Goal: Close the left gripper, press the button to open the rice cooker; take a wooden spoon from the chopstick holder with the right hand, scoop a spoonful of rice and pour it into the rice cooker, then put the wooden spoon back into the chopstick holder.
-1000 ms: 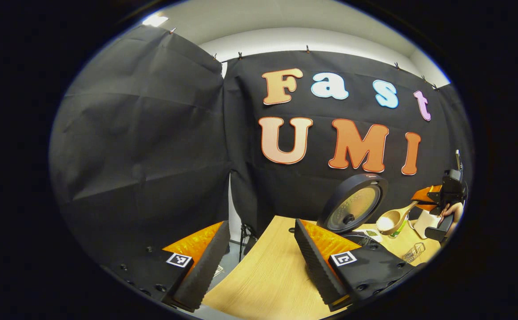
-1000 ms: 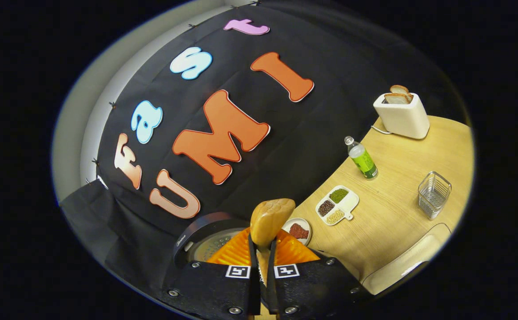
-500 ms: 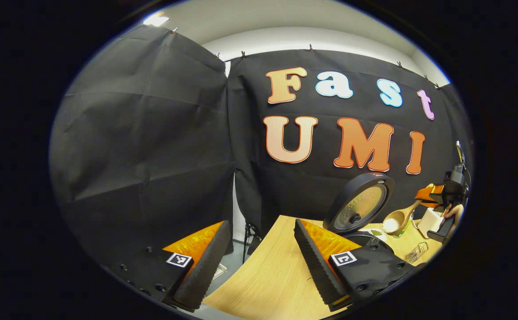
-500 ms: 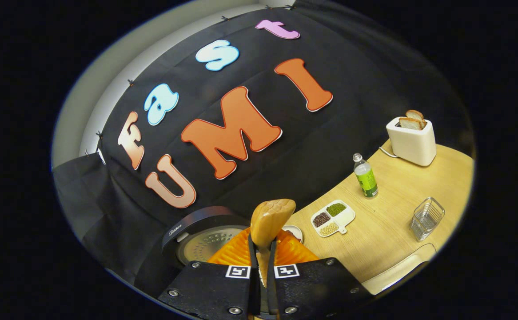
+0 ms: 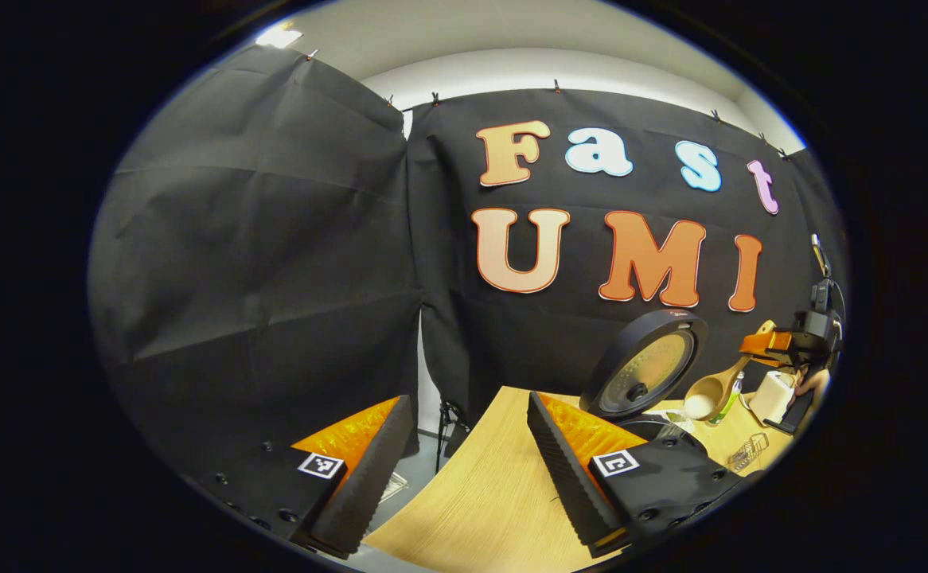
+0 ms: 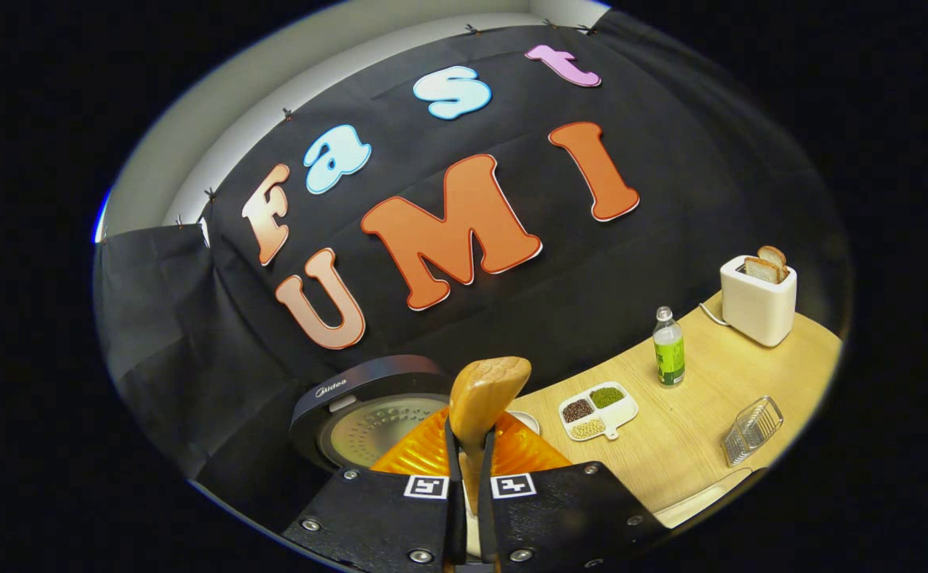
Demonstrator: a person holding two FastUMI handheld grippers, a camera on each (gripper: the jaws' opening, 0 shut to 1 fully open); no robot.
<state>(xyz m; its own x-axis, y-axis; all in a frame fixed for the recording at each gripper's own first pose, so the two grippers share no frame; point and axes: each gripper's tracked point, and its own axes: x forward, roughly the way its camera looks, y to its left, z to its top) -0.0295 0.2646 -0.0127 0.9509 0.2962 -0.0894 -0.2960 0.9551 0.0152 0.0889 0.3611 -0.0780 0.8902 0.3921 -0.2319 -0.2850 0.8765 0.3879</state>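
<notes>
Right tongs (image 6: 469, 477) are clamped narrow on the handle of the wooden spoon (image 6: 484, 398), both fingers pressing it from either side with barely a slit between them; in the right gripper view the spoon's bowl rises just past the fingertips, seen from its back, so what it carries cannot be told from here. In the left gripper view the same spoon (image 5: 715, 390) hangs from those tongs (image 5: 766, 346) at the far right, bowl tipped down and toward the rice cooker (image 5: 647, 382), with a pale mound of rice in it, held above the bench (image 5: 480, 493) just beside the cooker's raised lid. A hand (image 5: 814, 383) shows behind the tool there. The rice cooker stands open, its round lid upright with the metal inner plate facing the camera; in the right gripper view the lid (image 6: 372, 410) sits just left of the spoon. Left tongs (image 5: 464, 469) stand wide apart, nothing between the fingers, over the near edge of the bench and well apart from the cooker. Farther along the bench in the right gripper view lie a divided dish of grains (image 6: 598, 410), a green bottle (image 6: 668, 350), a white toaster (image 6: 757, 294) with bread, and the wire chopstick holder (image 6: 752, 430), tipped in the picture's curve
</notes>
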